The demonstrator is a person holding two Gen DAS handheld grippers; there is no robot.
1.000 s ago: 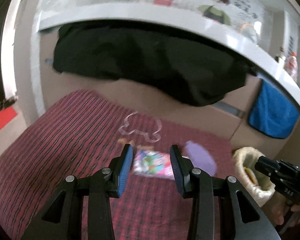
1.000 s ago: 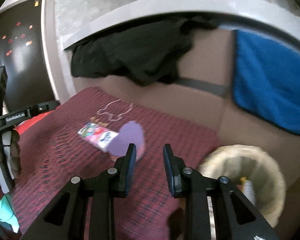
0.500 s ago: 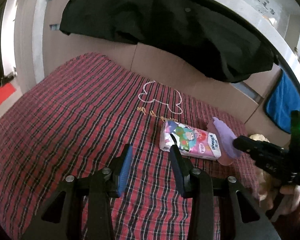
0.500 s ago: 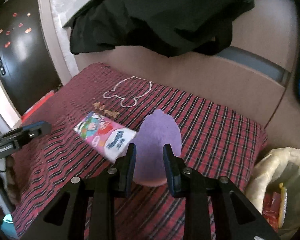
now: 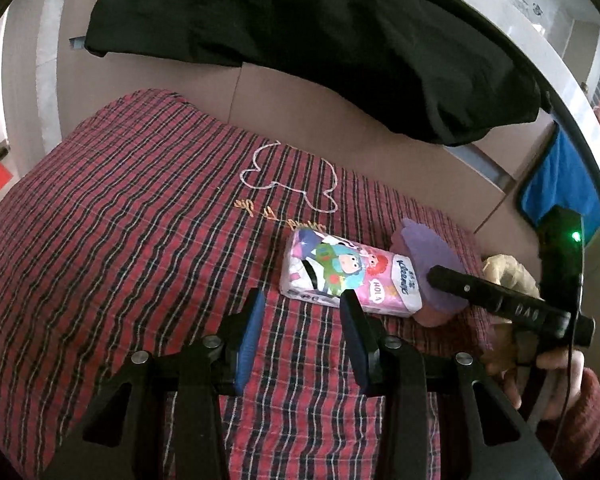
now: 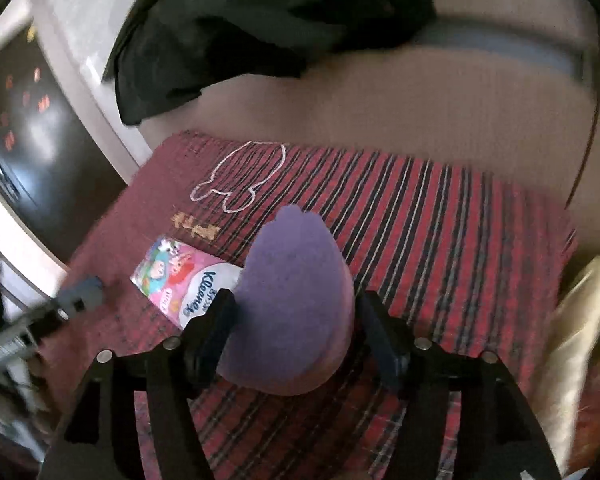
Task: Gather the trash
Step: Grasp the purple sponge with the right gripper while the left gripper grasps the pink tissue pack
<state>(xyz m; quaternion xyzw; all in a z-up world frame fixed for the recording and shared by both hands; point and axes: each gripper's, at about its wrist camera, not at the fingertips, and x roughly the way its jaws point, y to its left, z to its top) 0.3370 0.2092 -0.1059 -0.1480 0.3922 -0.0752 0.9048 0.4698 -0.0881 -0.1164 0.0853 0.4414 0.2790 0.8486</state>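
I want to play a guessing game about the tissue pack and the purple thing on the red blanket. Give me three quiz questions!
1. True or false: the left gripper is squeezing the tissue pack.
2. Which gripper has the purple lidded cup between its fingers: A left, B right?
3. Fill in: the tissue pack lies on the red ____ blanket.

Key: 1 false, it is open and short of the pack. 2 B, the right gripper, open around it. 3 checked.
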